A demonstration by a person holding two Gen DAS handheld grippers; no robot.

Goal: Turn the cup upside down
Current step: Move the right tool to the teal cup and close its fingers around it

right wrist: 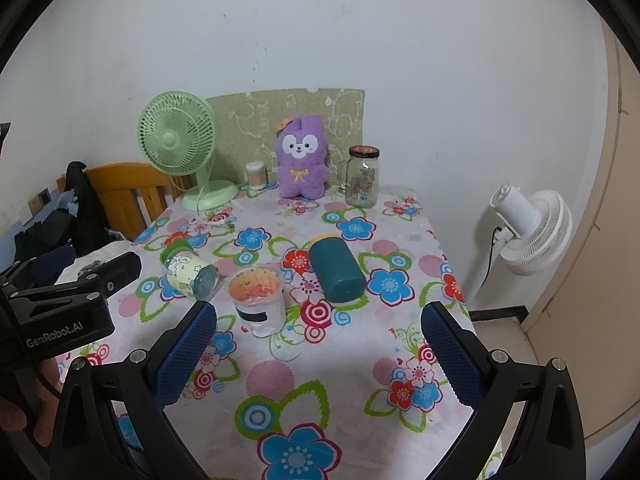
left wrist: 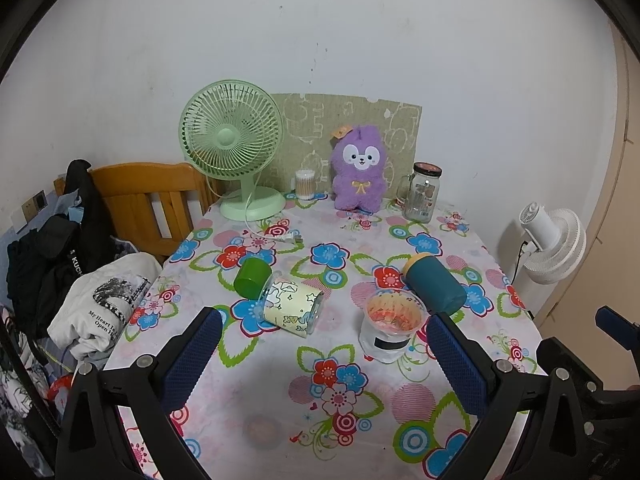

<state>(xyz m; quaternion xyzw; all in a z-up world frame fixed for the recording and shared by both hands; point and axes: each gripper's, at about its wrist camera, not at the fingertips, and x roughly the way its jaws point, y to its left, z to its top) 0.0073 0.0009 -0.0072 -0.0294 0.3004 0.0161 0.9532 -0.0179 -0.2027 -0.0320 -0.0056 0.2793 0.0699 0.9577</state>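
Note:
A clear plastic cup [left wrist: 390, 326] with an orange-stained inside and a black-and-white label stands upright on the floral tablecloth; it also shows in the right wrist view [right wrist: 259, 300]. My left gripper [left wrist: 324, 350] is open and empty, its blue pads just short of the cup, which sits toward the right pad. My right gripper [right wrist: 318, 354] is open and empty, with the cup ahead and left of centre. The left gripper's body [right wrist: 60, 308] shows at the left of the right wrist view.
A teal bottle [left wrist: 434, 282] lies on its side behind the cup. A green-lidded jar [left wrist: 280, 300] lies on its side to the left. A green fan [left wrist: 232, 148], purple plush [left wrist: 360, 168] and glass jar [left wrist: 422, 192] stand at the back. The table edge [right wrist: 452, 280] drops off right.

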